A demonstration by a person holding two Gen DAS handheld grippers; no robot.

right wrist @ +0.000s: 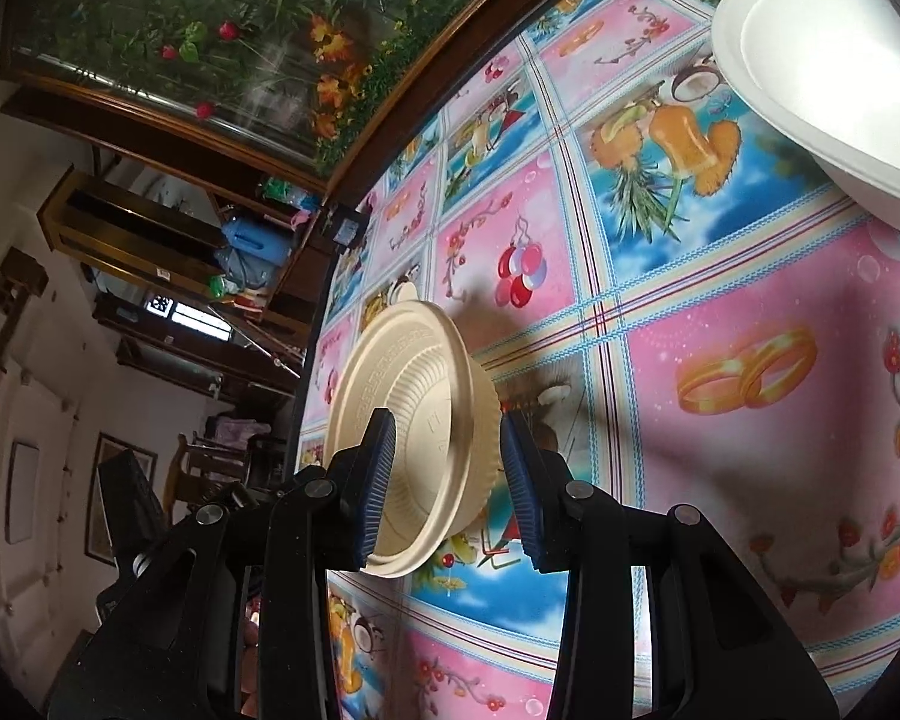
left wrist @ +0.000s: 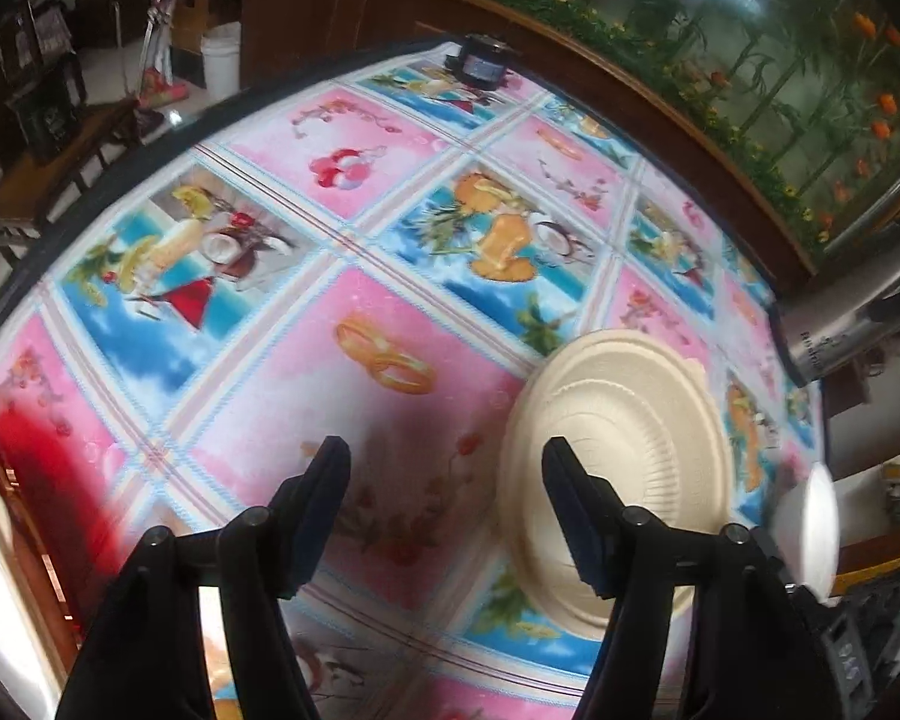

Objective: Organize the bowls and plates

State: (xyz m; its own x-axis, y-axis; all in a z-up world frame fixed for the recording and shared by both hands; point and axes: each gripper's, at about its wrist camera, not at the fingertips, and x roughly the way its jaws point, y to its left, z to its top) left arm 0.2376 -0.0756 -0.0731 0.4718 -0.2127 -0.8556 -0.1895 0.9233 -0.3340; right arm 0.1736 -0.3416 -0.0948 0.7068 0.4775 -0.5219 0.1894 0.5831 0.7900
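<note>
Showing ribbed beige bowl upturned.

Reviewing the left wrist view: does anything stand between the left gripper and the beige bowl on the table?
Nothing visible does. The left gripper hangs open over bare tablecloth, and the beige bowl lies just to its right, partly behind the right finger. Only cloth shows in the gap between them.

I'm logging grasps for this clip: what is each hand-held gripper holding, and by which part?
The right hand-held gripper clamps the beige bowl across its rim and side wall. The left hand-held gripper is open and holds nothing.
</note>
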